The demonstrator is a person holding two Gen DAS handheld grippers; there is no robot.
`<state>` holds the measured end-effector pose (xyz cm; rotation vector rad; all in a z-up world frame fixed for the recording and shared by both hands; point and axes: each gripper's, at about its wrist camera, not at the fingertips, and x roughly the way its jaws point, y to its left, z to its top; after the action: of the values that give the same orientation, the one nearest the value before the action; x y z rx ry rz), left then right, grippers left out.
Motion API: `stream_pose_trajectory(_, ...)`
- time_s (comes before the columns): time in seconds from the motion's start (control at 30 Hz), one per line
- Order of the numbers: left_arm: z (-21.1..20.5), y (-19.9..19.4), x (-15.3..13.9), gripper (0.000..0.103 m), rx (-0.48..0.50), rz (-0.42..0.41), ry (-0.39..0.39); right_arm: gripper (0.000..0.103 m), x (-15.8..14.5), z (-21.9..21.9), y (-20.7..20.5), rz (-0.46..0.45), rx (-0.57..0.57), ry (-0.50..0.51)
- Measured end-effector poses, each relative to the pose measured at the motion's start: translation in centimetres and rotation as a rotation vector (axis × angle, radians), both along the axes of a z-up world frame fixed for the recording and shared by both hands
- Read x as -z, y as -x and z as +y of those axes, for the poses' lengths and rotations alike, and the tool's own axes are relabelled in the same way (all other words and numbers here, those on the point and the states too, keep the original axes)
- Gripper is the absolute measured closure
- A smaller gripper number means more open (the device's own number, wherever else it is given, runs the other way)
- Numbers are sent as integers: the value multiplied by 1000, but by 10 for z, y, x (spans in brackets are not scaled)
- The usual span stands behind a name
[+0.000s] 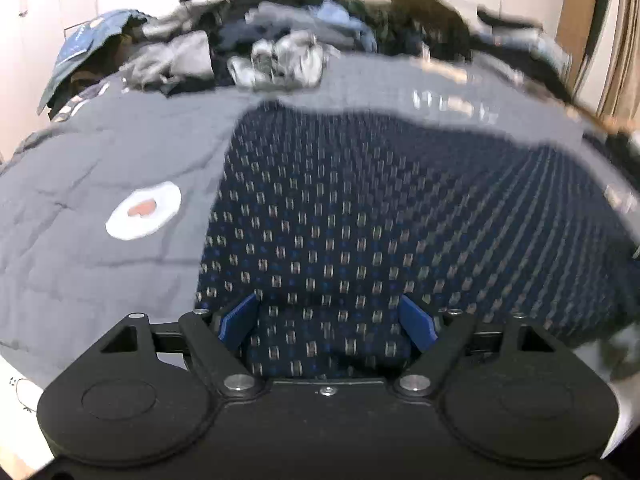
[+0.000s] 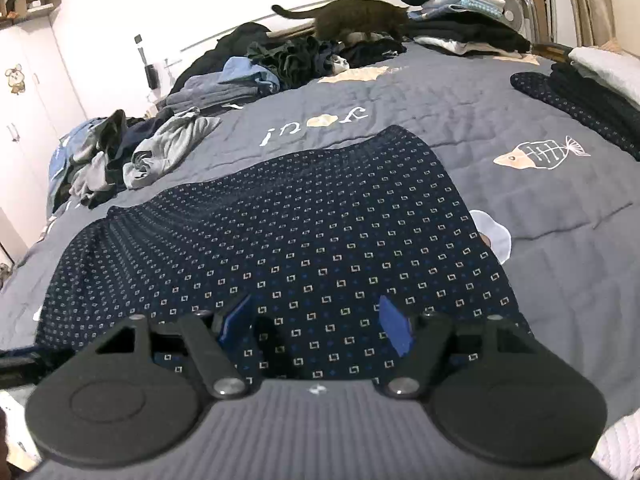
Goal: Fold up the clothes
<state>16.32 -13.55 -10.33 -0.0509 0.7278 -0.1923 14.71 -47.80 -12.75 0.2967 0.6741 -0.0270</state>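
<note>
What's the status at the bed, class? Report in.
Left hand-held gripper and right hand-held gripper both open over patterned navy garment, spread flat. Cat far off by the clothes pile.

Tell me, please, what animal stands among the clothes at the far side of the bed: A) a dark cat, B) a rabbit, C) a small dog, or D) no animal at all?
A: in the right wrist view a dark cat, tail raised, stands at the far edge of the bed beside the stack of folded clothes.
</note>
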Motion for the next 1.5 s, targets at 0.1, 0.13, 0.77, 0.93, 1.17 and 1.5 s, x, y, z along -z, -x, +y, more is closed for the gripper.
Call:
stream_pose_trajectory(0.1, 10, 1, -8, 25, -25, -35, 53, 30, -2, 3, -1, 7, 16, -6)
stream_pose_trajectory(0.13, 11, 1, -8, 25, -33, -32, 58, 30, -3, 4, -2, 11, 24, -8)
stream_pose_trajectory(0.77, 32, -13, 10, 24, -134, 77, 130, 21, 3, 33, -23, 26, -26, 104)
stream_pose_trajectory(0.93, 44, -8, -1, 24, -178, 46, 185, 21, -12, 25, -14, -25, 10, 111)
stream_pose_trajectory(1.17, 82, 3, -3, 24, -328, 87, 426, 21, -28, -1, -3, -90, 85, 73)
stream_pose_trajectory(1.5, 121, 39, 27, 23, -453, 215, 737, 21, -12, -50, 23, -19, 198, -166)
